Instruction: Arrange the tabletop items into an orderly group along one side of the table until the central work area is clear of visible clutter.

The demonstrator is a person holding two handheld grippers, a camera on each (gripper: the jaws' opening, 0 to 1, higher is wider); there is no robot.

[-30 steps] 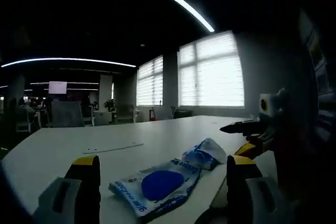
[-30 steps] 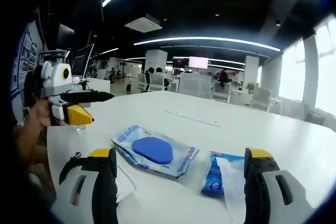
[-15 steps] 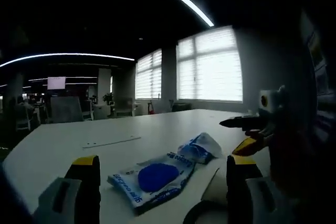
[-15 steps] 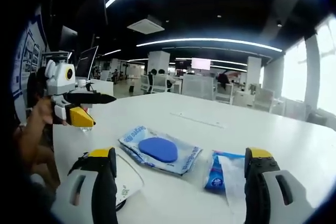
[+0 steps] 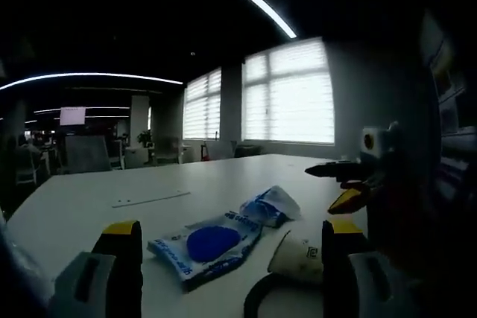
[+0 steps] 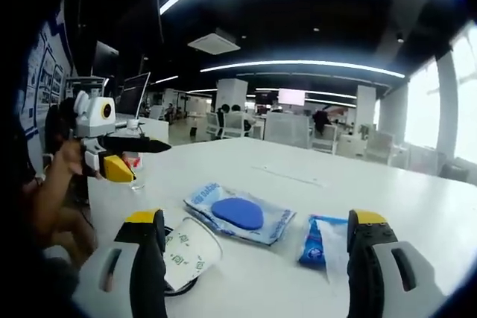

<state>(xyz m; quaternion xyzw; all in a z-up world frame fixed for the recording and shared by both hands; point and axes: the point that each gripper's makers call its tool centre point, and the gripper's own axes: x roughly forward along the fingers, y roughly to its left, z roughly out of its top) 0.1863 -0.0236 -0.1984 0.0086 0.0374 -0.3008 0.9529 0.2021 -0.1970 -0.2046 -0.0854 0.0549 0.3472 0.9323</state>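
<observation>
White table [image 6: 417, 206], items clustered near the near edge. Blue-printed packet [image 6: 238, 215]: light, limp film, likely slippery; pinch a flat edge. Tissue pack [image 6: 319, 241] just right of it: soft, squashable. Paper cup [image 6: 186, 249] on its side, nearest: crushes easily; take by the rim. A dark loop beneath it, unclear. Left gripper [image 5: 223, 273] and right gripper [image 6: 257, 262]: jaws wide, empty.

Blue-pad packet [image 6: 238, 214], tissue pack [image 6: 317, 240], tipped cup [image 6: 188, 252]
</observation>
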